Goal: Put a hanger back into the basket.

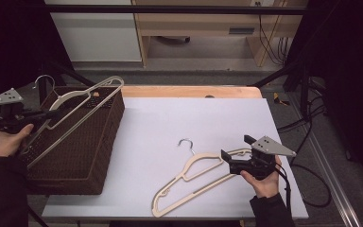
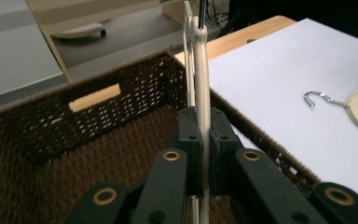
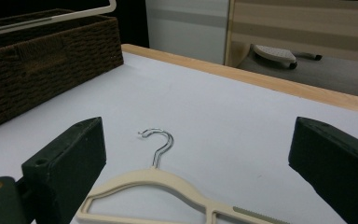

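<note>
White table (image 1: 170,118) carries a brown wicker basket (image 1: 82,151) at its left side and a cream hanger (image 1: 194,177) lying flat near the front right, metal hook (image 1: 186,143) pointing away from the person. A second cream hanger (image 1: 82,106) sits tilted over the basket, one end poking past the far rim. Left gripper (image 1: 45,113) pinches this hanger, jaws pressed onto its thin bar above the basket interior. Right gripper (image 1: 227,158) hovers just beside the flat hanger's shoulder, jaws spread wide, nothing between the pads
</note>
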Demonstrator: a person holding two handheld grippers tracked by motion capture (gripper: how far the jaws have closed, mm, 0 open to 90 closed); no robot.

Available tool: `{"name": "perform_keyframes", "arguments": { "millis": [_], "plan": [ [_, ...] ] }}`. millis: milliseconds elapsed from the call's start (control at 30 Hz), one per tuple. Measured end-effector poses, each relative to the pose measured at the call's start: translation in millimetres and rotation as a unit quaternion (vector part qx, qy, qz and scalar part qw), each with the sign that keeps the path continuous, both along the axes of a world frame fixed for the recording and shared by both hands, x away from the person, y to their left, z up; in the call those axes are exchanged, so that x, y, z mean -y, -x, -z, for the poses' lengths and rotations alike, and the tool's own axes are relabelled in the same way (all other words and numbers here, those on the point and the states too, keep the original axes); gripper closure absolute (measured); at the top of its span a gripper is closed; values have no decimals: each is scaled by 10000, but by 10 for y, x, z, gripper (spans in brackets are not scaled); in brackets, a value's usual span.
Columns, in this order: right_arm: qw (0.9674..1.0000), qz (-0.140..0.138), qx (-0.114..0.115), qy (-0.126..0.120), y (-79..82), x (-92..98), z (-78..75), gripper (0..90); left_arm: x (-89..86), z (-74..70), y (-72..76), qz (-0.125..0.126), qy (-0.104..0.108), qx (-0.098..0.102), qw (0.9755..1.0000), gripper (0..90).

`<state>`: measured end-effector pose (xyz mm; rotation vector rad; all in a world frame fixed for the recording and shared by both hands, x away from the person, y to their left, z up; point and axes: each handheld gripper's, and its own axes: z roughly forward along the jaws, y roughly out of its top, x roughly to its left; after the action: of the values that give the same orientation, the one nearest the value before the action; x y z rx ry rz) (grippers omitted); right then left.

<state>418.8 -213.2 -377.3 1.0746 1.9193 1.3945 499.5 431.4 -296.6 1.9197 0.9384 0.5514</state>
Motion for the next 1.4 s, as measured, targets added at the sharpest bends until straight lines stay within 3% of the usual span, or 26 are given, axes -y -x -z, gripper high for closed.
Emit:
{"name": "perform_keyframes", "arguments": {
  "millis": [233,467,500,667,700,733,867,933,1100,1167,1233,1400],
  "plan": [
    [10000,-2,-26,6,-10,-20,13,42,-138,198,15,-187,-39,-178,9997,860],
    [10000,10,-49,3,-7,-25,13,43,-84,446,13,-322,-146,-480,9982,859],
    [10000,3,-42,13,-6,-25,12,43,-52,514,-1,-377,-179,-602,9973,857],
    [10000,-10,-13,-4,-5,-19,8,43,-19,628,-14,-475,-196,-802,9955,845],
    [10000,-19,-17,-6,-5,-21,9,43,3,683,-27,-536,-221,-940,9939,843],
    [10000,-19,-17,-6,-5,-21,9,43,3,683,-27,-536,-221,-940,9939,839],
    [10000,-32,-9,-9,-2,-26,10,43,30,762,-38,-734,-418,-1117,9901,827],
    [10000,-26,-15,-27,-1,-24,7,44,1,767,-19,-820,-400,-1173,9889,816],
    [10000,-35,-22,-23,-2,-22,6,44,-103,715,97,-1172,-314,-1041,9871,751],
    [10000,-33,-18,-37,0,-23,3,44,-139,677,171,-1344,-322,-917,9862,675],
    [10000,-36,-14,-41,-1,-21,0,44,-164,626,267,-1527,-359,-710,9851,661],
    [10000,-16,-5,-42,5,-25,-15,45,-122,506,468,-1528,-100,-373,9875,565]
  ]
}}
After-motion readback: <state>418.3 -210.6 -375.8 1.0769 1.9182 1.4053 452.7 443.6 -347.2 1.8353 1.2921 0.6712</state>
